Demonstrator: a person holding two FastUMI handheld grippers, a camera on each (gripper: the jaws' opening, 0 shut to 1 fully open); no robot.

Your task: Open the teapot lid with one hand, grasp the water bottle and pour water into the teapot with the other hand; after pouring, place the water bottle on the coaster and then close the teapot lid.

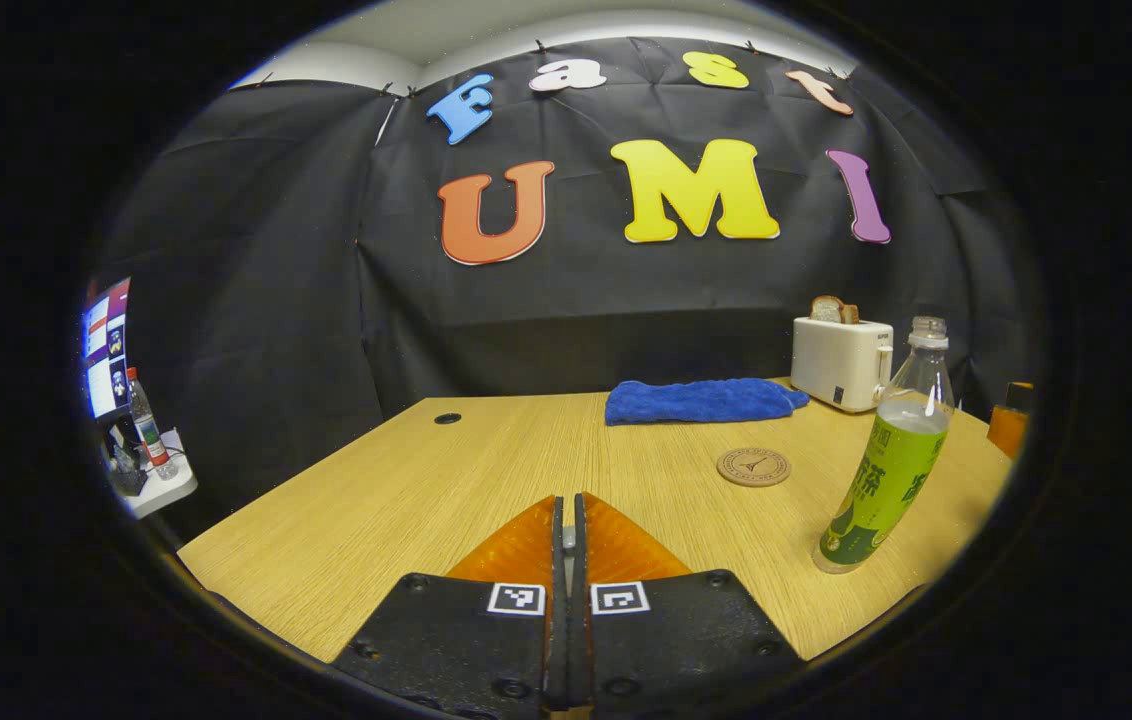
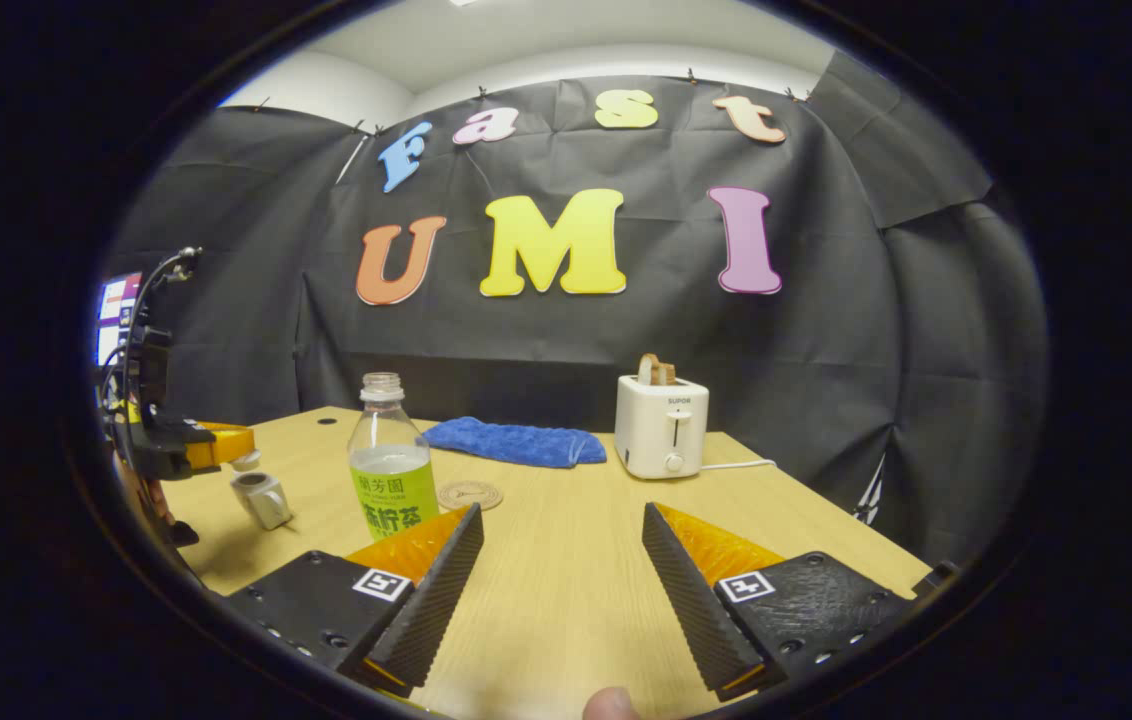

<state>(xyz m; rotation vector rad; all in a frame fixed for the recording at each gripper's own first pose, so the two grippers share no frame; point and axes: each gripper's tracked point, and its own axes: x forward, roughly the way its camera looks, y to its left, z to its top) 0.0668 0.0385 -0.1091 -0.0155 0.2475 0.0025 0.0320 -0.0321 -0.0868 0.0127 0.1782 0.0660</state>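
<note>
Your left gripper (image 1: 567, 520) is pinched closed, nothing visible between its fingers. Your right gripper (image 2: 561, 550) gapes wide; the water bottle (image 2: 389, 462) stands at its eleven o'clock, the coaster (image 2: 470, 494) just behind, the teapot (image 2: 262, 497) at ten.

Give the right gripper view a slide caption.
Open right tongs face an uncapped water bottle on the wooden table.

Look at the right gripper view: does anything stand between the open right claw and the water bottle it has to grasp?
Nothing visible does. The right claw is open over bare table, and the water bottle stands ahead to its left, uncapped. The coaster lies just behind the bottle, and the towel and toaster sit farther back.
</note>
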